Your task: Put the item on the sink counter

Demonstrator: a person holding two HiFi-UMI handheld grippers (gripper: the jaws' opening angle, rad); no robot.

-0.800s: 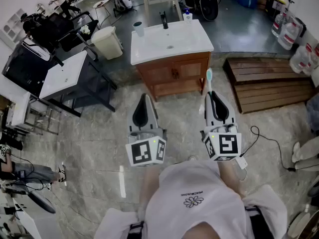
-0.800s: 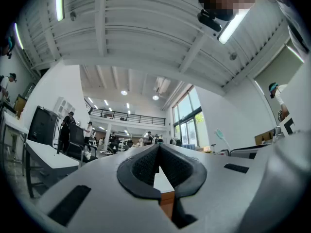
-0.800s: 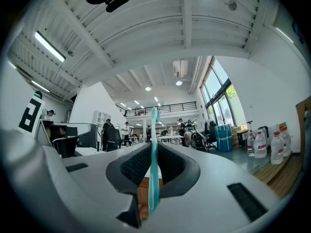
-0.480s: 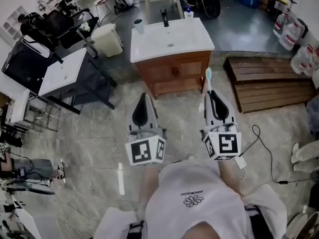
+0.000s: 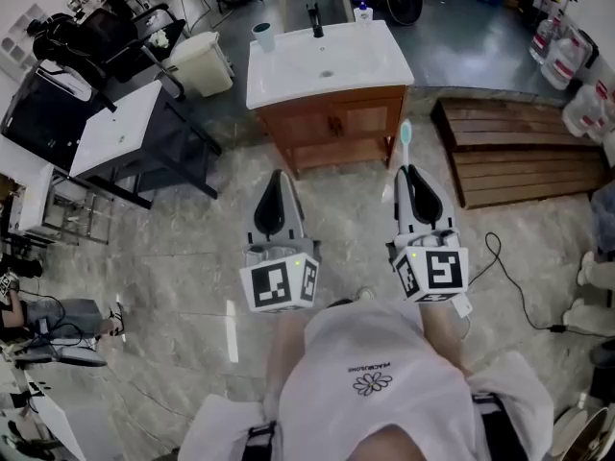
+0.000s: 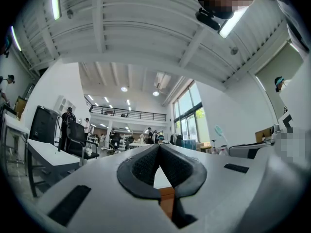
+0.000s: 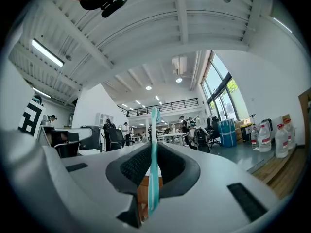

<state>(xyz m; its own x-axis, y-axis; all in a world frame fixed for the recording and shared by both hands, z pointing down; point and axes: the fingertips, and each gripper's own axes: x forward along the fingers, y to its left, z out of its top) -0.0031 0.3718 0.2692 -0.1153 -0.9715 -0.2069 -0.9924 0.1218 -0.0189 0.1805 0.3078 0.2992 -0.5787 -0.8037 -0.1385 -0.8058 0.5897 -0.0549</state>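
Slightly lower in view than moments ago, right tongs [image 5: 409, 176] clamp a slim teal plastic toothbrush [image 5: 405, 145], its length aimed at the white sink tabletop [image 5: 370, 65] well ahead; left tongs [image 5: 277, 179] closed, empty.

Teal toothbrush [image 5: 405, 142] — in right tool [image 5: 407, 175], short of sink counter [image 5: 288, 77]

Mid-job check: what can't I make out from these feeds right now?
Toothbrush handle: head view, covered by the right tongs.
Counter top: right gripper view, blocked by the tongs' own body; only a sliver shows between the jaws.
Cup contents: head view, too small to tell.
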